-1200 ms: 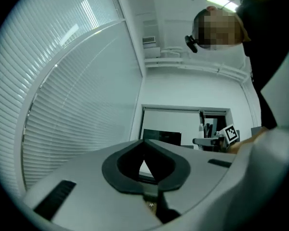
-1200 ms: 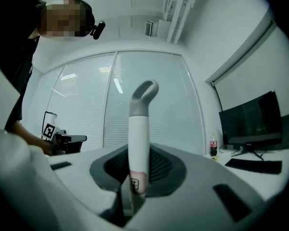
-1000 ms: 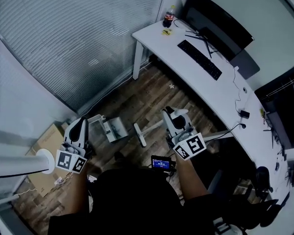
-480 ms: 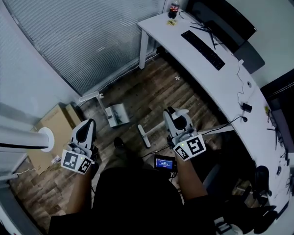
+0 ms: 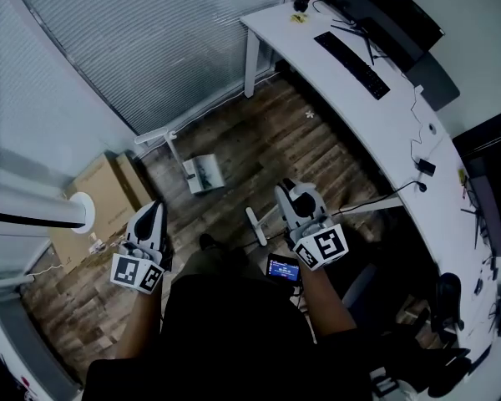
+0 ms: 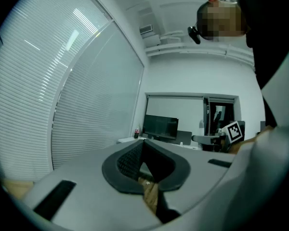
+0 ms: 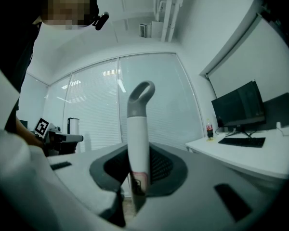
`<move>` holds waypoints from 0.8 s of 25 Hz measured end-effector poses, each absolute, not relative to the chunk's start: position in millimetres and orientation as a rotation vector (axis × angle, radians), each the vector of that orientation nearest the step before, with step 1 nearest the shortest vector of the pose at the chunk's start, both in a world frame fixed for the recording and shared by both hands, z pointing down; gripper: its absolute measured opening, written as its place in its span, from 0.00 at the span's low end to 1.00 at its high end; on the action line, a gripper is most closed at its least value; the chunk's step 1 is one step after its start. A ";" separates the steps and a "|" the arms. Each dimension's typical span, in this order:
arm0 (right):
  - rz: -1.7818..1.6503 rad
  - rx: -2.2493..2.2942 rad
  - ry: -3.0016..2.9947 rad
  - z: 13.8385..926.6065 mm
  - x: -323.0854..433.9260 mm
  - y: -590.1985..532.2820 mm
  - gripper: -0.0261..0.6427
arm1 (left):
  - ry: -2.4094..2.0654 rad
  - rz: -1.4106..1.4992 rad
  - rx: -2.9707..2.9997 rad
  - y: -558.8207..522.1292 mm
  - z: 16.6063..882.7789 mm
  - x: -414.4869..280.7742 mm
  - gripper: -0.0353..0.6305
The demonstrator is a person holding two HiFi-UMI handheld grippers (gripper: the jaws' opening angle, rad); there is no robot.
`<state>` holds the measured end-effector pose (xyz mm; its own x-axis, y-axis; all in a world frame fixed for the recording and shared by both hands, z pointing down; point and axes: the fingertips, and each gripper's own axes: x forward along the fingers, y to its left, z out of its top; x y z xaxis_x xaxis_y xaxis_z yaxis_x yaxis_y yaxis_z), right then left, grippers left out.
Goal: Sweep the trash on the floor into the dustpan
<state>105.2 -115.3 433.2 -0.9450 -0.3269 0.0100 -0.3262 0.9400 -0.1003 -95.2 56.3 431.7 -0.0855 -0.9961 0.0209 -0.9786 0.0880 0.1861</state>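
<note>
One dustpan (image 5: 204,174), head view only; broom (image 7: 137,129) clamped.

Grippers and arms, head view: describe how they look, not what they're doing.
Both the left gripper and the right gripper have rounded light grey shells tapering toward the jaws, lined with dark ridged pads. Behind each sits a white marker cube printed with black squares. The person's forearms are bare below a dark top.

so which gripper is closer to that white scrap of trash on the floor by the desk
Right. The right gripper sits below the scrap in the head view; the left gripper is far off to its lower left.
</note>
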 end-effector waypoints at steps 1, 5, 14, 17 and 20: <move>-0.162 -0.511 3.092 434.0 105.8 -110.7 0.14 | -2.190 -0.175 2.036 56.3 432.8 -91.4 0.04; -0.123 -0.499 3.092 431.2 111.4 -102.6 0.14 | -2.146 -0.125 2.092 48.7 433.4 -77.5 0.04; -0.145 -0.622 3.060 430.4 139.6 -111.1 0.14 | -2.144 -0.103 2.122 35.3 433.2 -64.8 0.04; -0.139 -0.612 3.067 430.8 137.0 -108.7 0.14 | -2.151 -0.119 2.108 36.1 431.5 -68.3 0.04; -0.120 -0.594 3.069 429.1 133.7 -106.5 0.14 | -2.137 -0.105 2.117 36.6 434.0 -68.2 0.04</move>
